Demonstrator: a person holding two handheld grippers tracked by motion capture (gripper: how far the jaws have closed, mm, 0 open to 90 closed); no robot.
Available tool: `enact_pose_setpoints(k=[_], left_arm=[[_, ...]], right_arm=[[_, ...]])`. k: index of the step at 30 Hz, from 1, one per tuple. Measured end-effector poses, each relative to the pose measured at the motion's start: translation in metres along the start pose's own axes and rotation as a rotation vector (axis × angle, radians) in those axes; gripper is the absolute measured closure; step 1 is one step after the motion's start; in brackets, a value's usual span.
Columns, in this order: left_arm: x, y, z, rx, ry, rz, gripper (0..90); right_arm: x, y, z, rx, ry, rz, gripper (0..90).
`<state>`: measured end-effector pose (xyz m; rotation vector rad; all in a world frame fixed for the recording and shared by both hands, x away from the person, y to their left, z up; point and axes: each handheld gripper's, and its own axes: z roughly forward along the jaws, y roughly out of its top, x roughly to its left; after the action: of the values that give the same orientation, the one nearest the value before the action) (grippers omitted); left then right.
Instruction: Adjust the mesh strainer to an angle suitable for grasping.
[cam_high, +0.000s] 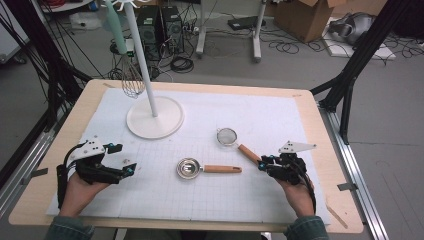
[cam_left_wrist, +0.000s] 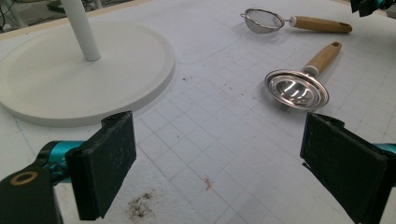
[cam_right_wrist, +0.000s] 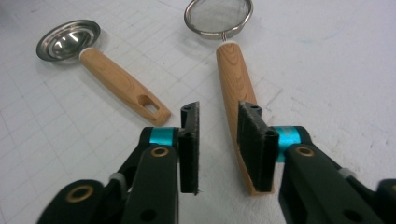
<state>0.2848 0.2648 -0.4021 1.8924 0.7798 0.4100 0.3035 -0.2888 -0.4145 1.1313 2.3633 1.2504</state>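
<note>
Strainer (cam_right_wrist: 219, 18) lies flat on the mat — right gripper (cam_right_wrist: 218, 135) part-open, straddling its wooden handle (cam_right_wrist: 236, 88), pads not yet clamped; lifting remains.

Beyond the left tongs (cam_high: 121, 159), the white stand (cam_high: 154, 117) lost its top to the picture's edge. The sieve's (cam_right_wrist: 218, 17) handle end (cam_right_wrist: 246, 175) was partly covered by the right tongs' (cam_right_wrist: 218, 140) pad.
</note>
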Motion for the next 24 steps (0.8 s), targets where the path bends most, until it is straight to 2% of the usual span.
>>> enact_pose_setpoints(k=[6, 13, 18, 24], left_arm=[[0.002, 0.000, -0.002, -0.001, 0.000, -0.004, 11.0], [0.004, -0.001, -0.005, -0.008, 0.005, -0.006, 11.0], [0.004, 0.000, -0.005, -0.009, 0.007, -0.002, 11.0], [0.004, 0.000, -0.005, -0.011, 0.007, -0.002, 11.0]], right_arm=[[-0.005, 0.009, -0.003, -0.021, 0.007, 0.013, 54.6], [-0.014, 0.022, -0.005, -0.001, 0.015, 0.027, 40.5], [-0.020, 0.029, -0.007, 0.000, 0.013, 0.027, 33.8], [-0.028, 0.035, -0.008, -0.009, 0.002, 0.027, 30.8]])
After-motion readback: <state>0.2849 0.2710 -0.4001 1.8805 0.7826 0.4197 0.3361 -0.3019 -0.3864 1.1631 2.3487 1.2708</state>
